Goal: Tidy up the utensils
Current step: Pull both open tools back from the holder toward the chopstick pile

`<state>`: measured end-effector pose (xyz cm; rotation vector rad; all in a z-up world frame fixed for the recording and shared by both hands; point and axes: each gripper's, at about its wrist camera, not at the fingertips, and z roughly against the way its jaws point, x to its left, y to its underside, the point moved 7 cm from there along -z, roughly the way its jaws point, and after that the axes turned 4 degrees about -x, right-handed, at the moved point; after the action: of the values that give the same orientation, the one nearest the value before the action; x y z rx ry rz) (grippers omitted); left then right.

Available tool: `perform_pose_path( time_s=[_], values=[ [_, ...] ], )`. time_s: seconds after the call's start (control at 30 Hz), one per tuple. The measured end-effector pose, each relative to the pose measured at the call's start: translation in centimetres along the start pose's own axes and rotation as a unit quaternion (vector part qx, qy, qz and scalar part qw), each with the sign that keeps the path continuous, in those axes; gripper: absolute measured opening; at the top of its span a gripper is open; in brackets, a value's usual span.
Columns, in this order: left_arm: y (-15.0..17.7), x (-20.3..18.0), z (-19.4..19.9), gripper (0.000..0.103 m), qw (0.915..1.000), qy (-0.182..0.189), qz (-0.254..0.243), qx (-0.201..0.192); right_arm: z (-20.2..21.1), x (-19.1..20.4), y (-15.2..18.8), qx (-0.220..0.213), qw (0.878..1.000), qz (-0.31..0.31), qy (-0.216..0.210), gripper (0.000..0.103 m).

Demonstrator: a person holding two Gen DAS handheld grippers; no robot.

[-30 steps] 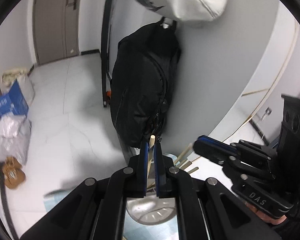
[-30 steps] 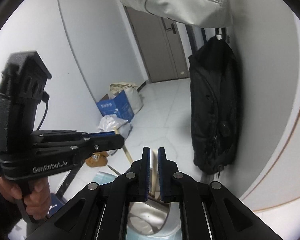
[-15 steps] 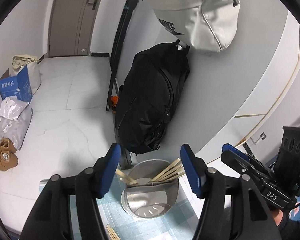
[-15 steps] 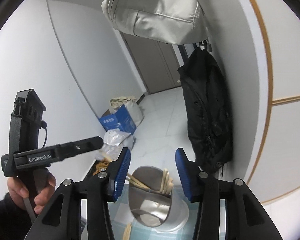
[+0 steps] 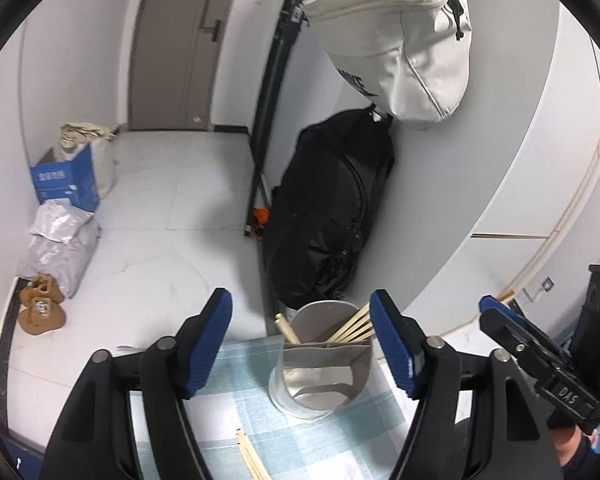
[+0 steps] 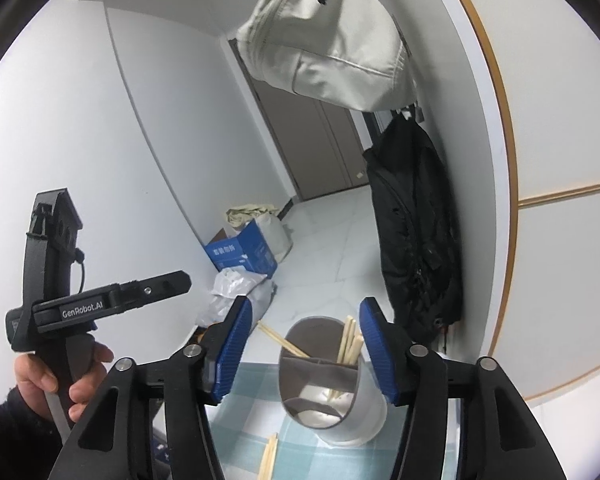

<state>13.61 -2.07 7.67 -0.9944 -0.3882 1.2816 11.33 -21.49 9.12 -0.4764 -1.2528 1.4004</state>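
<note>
A metal utensil holder (image 5: 320,364) stands on the desk (image 5: 236,412), on its blue-and-white checked cloth, near the desk's far edge. A partition splits the holder into compartments, and wooden chopsticks (image 5: 350,326) stand in it: a bunch leans toward the right of its rim, and one chopstick (image 5: 287,328) leans out to the left. More loose chopsticks (image 5: 252,458) lie flat on the cloth at the near side of the holder, apart from it.

The left claw (image 5: 302,346) hovers over the desk with its blue pads spread wide on either side of the holder; its jaws have just been opening and nothing is pinched between them. The right claw (image 6: 306,350) likewise has its jaws parted, having just been opening, with the holder (image 6: 332,380) and its chopsticks (image 6: 350,342) seen between the pads but untouched. A hand (image 6: 56,380) grips the left claw's handle in the right wrist view.

Beyond the desk, a black backpack (image 5: 332,208) and a pale canvas bag (image 5: 404,44) hang by the wall, and a blue carton (image 5: 66,180) sits on the white tiled floor (image 5: 172,208).
</note>
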Motion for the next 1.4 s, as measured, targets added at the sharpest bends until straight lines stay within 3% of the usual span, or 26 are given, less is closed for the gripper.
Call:
perform_pose_path(
  time_s=[0.4,0.5,0.67,0.83,1.07,1.4],
  values=[
    [3.7,1.0,2.5,0.073,0.9968,-0.067,0.001,-0.043,1.9,2.7,3.1,-0.011,1.000,0.019,-0.003,0.082],
    [4.8,1.2,2.8,0.084,0.9955,-0.081,-0.001,-0.050,2.1,3.1,4.2,-0.012,1.000,0.024,-0.006,0.083],
    [6.8,1.3,3.0,0.084,0.9941,-0.091,-0.013,-0.057,2.2,3.6,6.9,-0.006,0.999,0.033,-0.007,0.086],
    [9.1,1.8,2.5,0.084,0.9945,-0.093,-0.019,-0.044,2.1,3.7,9.7,0.000,0.999,0.041,-0.003,0.097],
    [11.7,3.0,2.5,0.084,0.9918,-0.108,-0.012,-0.066,1.5,3.8,13.2,0.015,0.999,0.052,0.004,0.098],
    [15.0,6.1,0.5,0.084,0.9883,-0.134,0.031,-0.067,-0.5,4.2,17.1,0.044,0.996,0.074,0.020,0.098]
  ],
)
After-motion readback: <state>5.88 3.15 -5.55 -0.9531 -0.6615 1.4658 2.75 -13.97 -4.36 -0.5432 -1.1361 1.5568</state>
